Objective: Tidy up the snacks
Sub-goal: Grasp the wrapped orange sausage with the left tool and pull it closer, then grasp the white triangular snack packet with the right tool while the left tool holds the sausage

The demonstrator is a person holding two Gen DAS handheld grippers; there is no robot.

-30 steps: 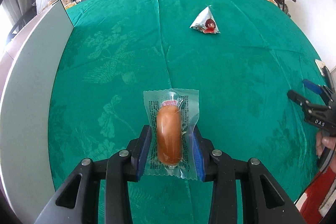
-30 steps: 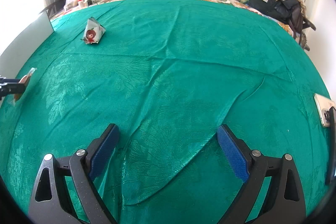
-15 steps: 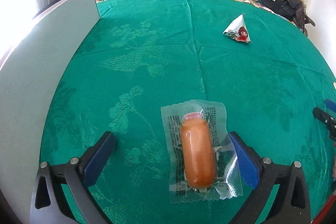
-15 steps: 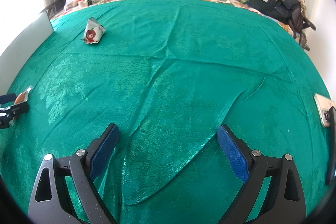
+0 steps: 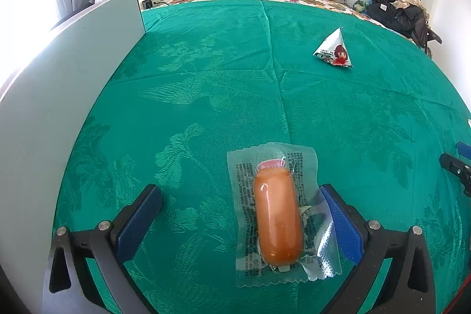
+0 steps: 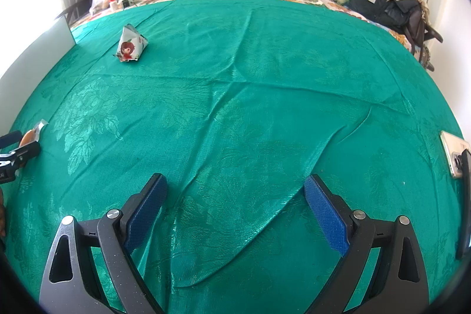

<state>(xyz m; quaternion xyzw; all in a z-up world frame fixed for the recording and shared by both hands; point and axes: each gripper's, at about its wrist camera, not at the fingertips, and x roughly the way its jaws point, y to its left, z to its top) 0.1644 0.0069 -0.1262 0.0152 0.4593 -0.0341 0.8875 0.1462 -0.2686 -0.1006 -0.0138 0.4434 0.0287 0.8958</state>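
The left claw stands wide open, gripping nothing; the sausage packet lies flat on the green bedspread between its fingers, close against the right-hand one. The right claw also gapes empty over bare bedspread, the triangular snack pouch far ahead to its left.

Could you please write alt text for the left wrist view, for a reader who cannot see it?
An open left gripper straddles a clear-wrapped sausage lying on a green bedspread. A triangular snack packet lies farther back.
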